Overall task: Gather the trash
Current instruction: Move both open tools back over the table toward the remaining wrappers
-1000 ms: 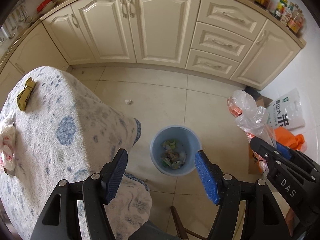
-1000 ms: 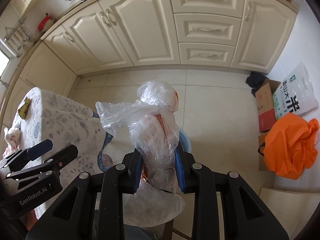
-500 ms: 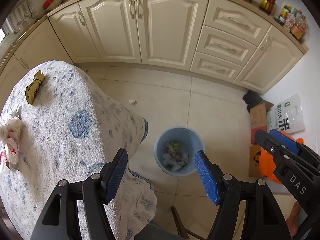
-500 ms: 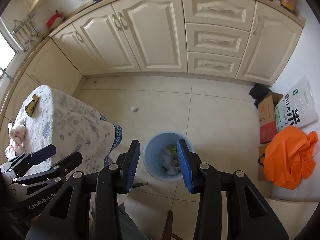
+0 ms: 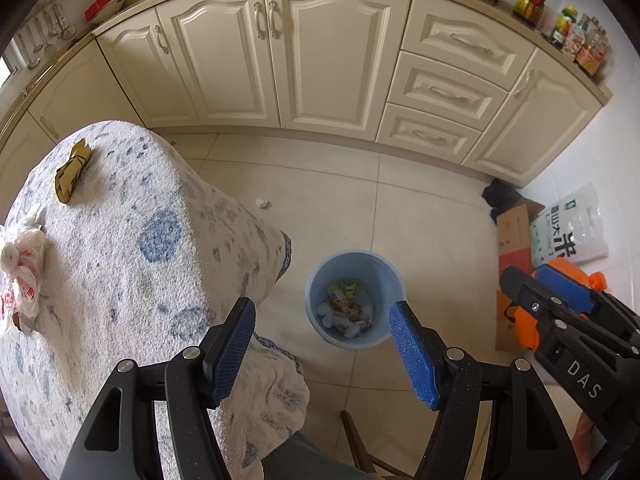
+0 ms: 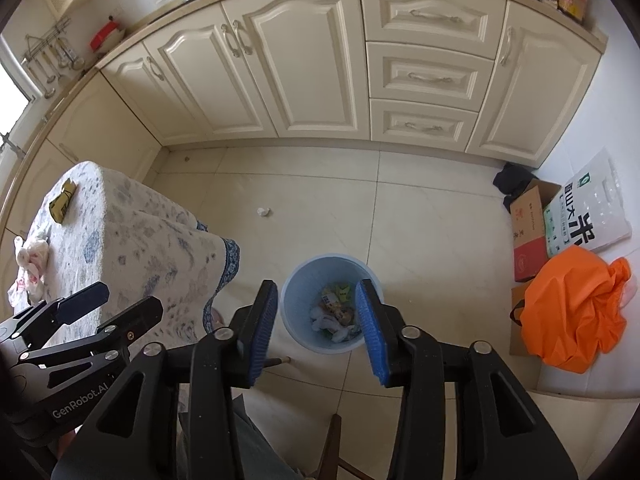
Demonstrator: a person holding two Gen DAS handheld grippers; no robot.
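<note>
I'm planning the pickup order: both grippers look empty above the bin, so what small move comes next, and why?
Probably swing the left gripper toward the crumpled white bag on the table: its jaws are open and empty, it is the nearer one, and that bag is not yet in the blue bin.

The right gripper (image 6: 316, 328), jaws opening, dropped its plastic bag.

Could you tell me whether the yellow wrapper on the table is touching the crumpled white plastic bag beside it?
Apart. The left wrist view shows the yellow wrapper and the crumpled white plastic bag with bare patterned tablecloth between them.
</note>
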